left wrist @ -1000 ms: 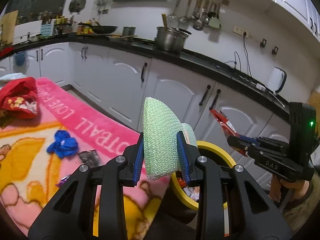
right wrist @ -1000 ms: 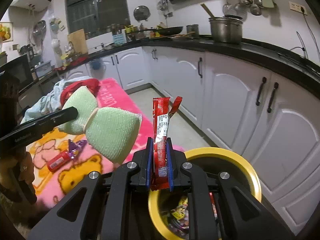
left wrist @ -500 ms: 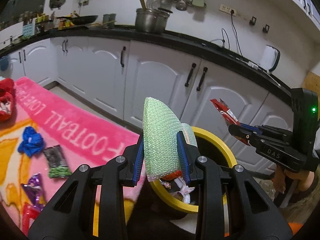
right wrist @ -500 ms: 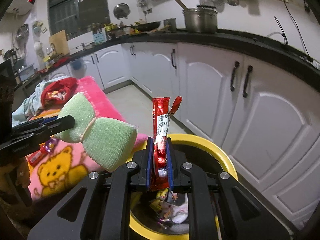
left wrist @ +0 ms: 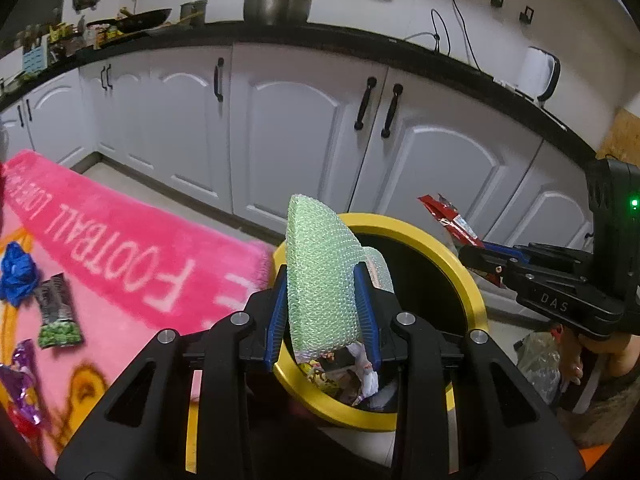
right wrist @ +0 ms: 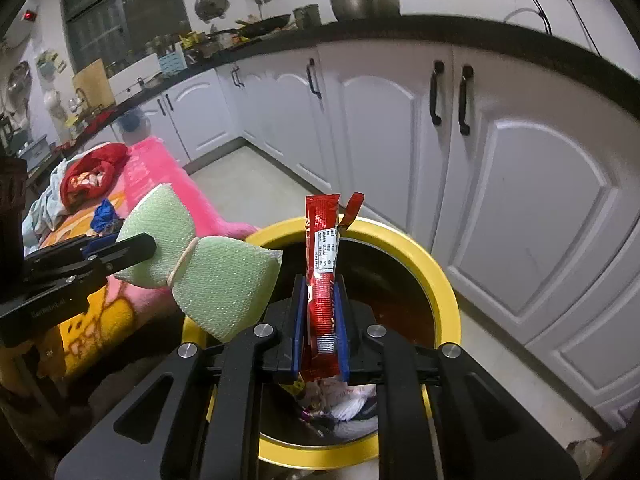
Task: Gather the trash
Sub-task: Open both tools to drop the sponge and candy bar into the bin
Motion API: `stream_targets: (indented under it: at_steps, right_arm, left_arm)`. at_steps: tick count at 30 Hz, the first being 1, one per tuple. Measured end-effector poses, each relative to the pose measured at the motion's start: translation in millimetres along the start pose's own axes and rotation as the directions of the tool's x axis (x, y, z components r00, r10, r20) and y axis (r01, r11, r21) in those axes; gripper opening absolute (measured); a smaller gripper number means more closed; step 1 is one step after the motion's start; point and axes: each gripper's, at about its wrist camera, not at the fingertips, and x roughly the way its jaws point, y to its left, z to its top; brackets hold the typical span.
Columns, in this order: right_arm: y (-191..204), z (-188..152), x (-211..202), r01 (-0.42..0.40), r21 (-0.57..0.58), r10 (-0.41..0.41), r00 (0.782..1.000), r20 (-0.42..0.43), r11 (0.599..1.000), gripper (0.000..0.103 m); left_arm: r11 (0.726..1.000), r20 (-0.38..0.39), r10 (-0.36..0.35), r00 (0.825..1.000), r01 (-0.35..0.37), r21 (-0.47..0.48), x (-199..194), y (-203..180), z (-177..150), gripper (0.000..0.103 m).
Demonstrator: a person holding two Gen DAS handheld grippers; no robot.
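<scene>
My left gripper [left wrist: 322, 312] is shut on a green foam net [left wrist: 320, 272] tied in the middle by a rubber band; it hangs over the near rim of a yellow-rimmed bin [left wrist: 472, 300]. The net also shows in the right wrist view [right wrist: 208, 268]. My right gripper [right wrist: 320, 320] is shut on a red snack wrapper [right wrist: 322, 264], upright above the same bin [right wrist: 444, 292], which holds several scraps of trash. In the left wrist view the right gripper [left wrist: 484, 258] with the wrapper [left wrist: 448, 216] hangs over the bin's right rim.
A pink blanket [left wrist: 120, 248] lies left of the bin with a blue scrap [left wrist: 16, 272], a green-and-black wrapper [left wrist: 58, 312] and a purple wrapper [left wrist: 20, 384] on it. White kitchen cabinets [left wrist: 304, 128] stand behind. A red cloth [right wrist: 92, 172] lies far back.
Both grippers have moved from beside the bin to over its opening, each still holding its item. More of the bin's inside now shows.
</scene>
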Motion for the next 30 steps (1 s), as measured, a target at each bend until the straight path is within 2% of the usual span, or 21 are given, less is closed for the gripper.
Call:
stream_targets:
  at_steps: [8,14,18,20,22,24,27,30]
  right_arm:
    - [-10.5,-5.6,15.1,-0.004,0.039,0.006,0.999,-0.037,0.999,0.015]
    - [-16.1,-9.0,20.1,0.000,0.061,0.003,0.999,-0.051,0.998,0.027]
    - [-19.9,-8.7,19.1,0.009,0.078,-0.005,0.999,-0.045,0.997,0.035]
    - [-20.7,-7.8,18.3,0.012,0.082,-0.009,0.999,-0.040,0.997,0.038]
    - [-19.9,-7.3,16.8,0.013,0.084,-0.010,0.999,-0.034,0.996,0.041]
    - [-18.5,-5.4,14.3,0.017,0.081,-0.015,1.000,-0.026,0.997,0.044]
    - [-13.4,-0.9,8.1,0.014,0.074,-0.014,1.000,-0.003,0.997,0.048]
    - [-6.3,4.1,2.1,0.007,0.060,-0.008,1.000,0.017,0.998,0.051]
  left_arm:
    - [1.000,-0.045,-0.013,0.999,0.013,0.003,21.7,-4.5,-3.9,0.026]
    - [1.000,-0.078,-0.027,0.997,0.026,-0.015,34.6,-4.7,-8.1,0.028]
    - [0.999,-0.084,-0.024,0.996,0.022,-0.025,36.3,-1.8,-9.4,0.046]
    - [0.999,-0.083,-0.022,0.996,0.019,-0.034,33.2,0.9,-10.7,0.050]
    - [0.999,-0.073,-0.012,0.997,0.009,-0.043,26.9,3.8,-12.5,0.061]
    - [0.999,-0.058,-0.002,0.998,-0.001,-0.051,17.7,8.9,-14.3,0.066]
    - [0.998,-0.029,0.026,0.999,-0.027,-0.059,3.3,16.7,-16.6,0.085]
    - [0.995,-0.006,0.039,0.999,-0.040,-0.090,-10.8,26.7,-16.5,0.092]
